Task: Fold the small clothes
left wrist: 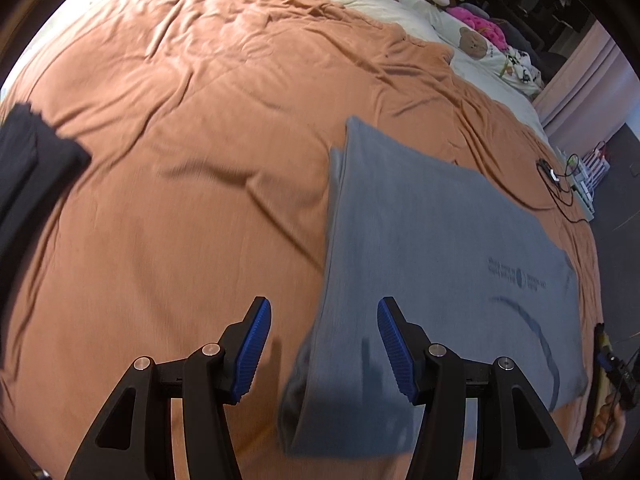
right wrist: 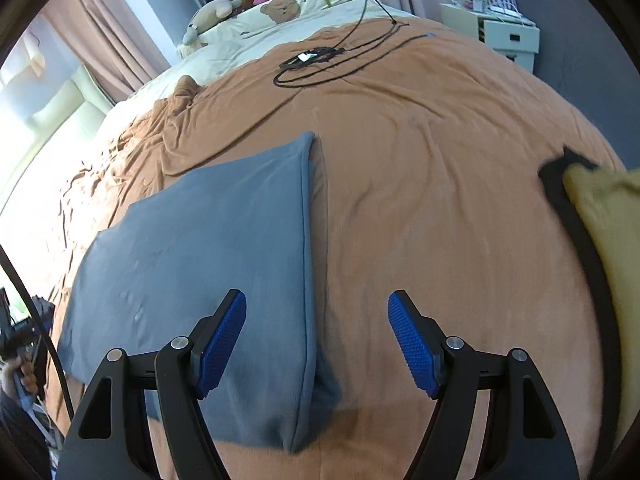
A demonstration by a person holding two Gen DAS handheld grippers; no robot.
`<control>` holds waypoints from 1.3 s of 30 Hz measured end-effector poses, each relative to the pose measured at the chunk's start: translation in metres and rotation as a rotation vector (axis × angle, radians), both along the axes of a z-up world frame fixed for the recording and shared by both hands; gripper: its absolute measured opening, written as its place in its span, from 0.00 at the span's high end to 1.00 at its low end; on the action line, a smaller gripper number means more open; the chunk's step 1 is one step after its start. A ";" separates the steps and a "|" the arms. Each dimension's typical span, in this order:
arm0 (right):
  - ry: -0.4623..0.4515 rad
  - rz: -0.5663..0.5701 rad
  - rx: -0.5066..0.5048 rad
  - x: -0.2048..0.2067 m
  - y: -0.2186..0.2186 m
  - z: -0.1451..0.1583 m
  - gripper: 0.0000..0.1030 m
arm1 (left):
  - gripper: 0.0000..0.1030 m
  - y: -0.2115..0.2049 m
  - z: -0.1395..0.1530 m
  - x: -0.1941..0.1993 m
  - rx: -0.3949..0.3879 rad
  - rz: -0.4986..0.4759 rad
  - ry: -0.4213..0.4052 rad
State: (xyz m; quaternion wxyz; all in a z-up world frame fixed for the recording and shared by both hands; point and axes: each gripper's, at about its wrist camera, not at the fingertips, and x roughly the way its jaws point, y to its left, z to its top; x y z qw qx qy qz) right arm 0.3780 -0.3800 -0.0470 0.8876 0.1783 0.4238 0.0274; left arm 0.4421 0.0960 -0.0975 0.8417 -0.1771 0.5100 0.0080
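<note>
A grey garment (left wrist: 432, 248) lies folded lengthwise on the orange bedspread (left wrist: 192, 140); small dark print shows near its right end. My left gripper (left wrist: 324, 344) hovers above the garment's left folded edge, open, with nothing pressed between its blue pads (left wrist: 252, 352). In the right wrist view the same grey garment (right wrist: 208, 264) spreads to the left, its folded edge running down the middle. My right gripper (right wrist: 316, 340) hangs above that edge, open and holding nothing.
A dark garment (left wrist: 32, 168) lies at the bed's left edge. A yellow cloth (right wrist: 608, 248) on a black one (right wrist: 568, 216) lies at the right. Black cables with a small device (right wrist: 316, 60) lie further up the bed. Pillows and plush toys (right wrist: 280, 4) are at the head.
</note>
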 end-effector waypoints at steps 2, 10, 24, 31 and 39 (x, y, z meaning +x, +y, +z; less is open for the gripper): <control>0.001 -0.007 0.019 -0.011 -0.002 -0.005 0.30 | 0.44 0.001 -0.004 -0.012 -0.002 0.013 0.009; -0.001 -0.049 0.114 -0.049 -0.005 -0.017 0.30 | 0.44 0.009 -0.013 -0.051 -0.101 0.078 0.017; -0.024 -0.157 0.382 -0.104 -0.008 -0.051 0.30 | 0.38 -0.005 -0.033 -0.076 -0.263 0.099 0.063; -0.047 -0.155 0.403 -0.100 -0.010 -0.059 0.32 | 0.38 -0.001 -0.053 -0.077 -0.336 0.141 0.095; -0.063 -0.064 0.329 -0.089 -0.018 -0.049 0.52 | 0.55 0.005 -0.061 -0.075 -0.351 0.160 0.083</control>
